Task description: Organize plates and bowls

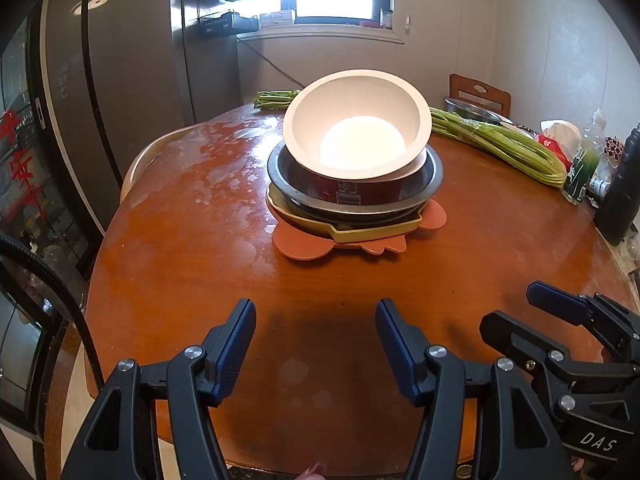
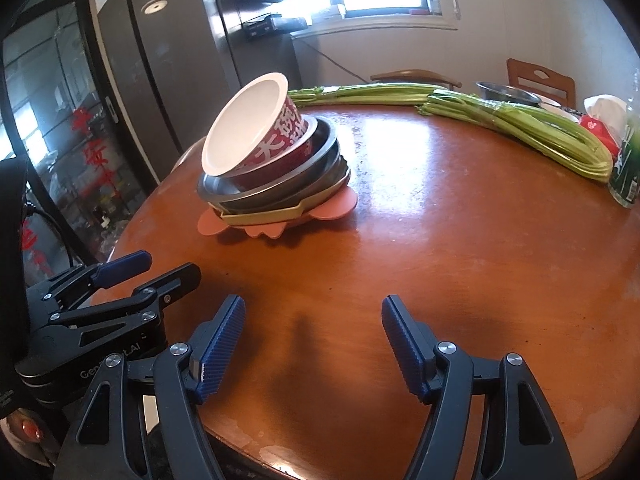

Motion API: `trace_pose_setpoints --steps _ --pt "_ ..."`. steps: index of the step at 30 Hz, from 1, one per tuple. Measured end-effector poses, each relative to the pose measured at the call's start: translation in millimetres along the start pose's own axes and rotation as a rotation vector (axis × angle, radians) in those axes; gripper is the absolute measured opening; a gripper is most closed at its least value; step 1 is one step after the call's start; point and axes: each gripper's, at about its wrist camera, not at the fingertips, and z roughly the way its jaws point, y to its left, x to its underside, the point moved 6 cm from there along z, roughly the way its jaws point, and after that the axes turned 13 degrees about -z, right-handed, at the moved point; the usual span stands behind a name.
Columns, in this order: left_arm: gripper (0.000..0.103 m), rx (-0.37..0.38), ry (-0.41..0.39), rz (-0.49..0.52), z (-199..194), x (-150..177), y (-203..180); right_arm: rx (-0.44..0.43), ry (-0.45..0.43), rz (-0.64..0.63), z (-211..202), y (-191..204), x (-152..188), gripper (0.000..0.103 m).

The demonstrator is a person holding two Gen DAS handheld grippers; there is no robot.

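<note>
A stack of dishes stands mid-table. On top a red bowl with a white inside (image 1: 356, 136) (image 2: 256, 136) lies tilted toward me. Under it are grey metal bowls (image 1: 424, 184) (image 2: 280, 190), a yellow tray (image 1: 372, 232) (image 2: 264, 216) and a pink plate (image 1: 300, 246) (image 2: 212, 224) at the bottom. My left gripper (image 1: 316, 336) is open and empty, low over the table's near edge, short of the stack; it also shows in the right wrist view (image 2: 168, 266). My right gripper (image 2: 314, 332) is open and empty beside it, seen at the right of the left wrist view (image 1: 516, 308).
The round wooden table (image 1: 200, 240) (image 2: 460, 240) carries green celery stalks (image 1: 500, 144) (image 2: 520, 124), a metal bowl (image 1: 472, 110) (image 2: 508, 94), a bottle (image 2: 624, 168) and a black container (image 1: 620, 192) at the right. Wooden chairs (image 1: 480, 92) stand behind. A fridge (image 1: 132, 60) is at the left.
</note>
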Motion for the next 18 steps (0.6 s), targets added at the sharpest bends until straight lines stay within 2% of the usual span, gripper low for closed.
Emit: trace_pose_setpoints --steps 18 --pt "0.062 -0.011 0.006 -0.005 1.5 1.2 2.5 0.006 0.010 0.004 3.6 -0.5 3.4 0.073"
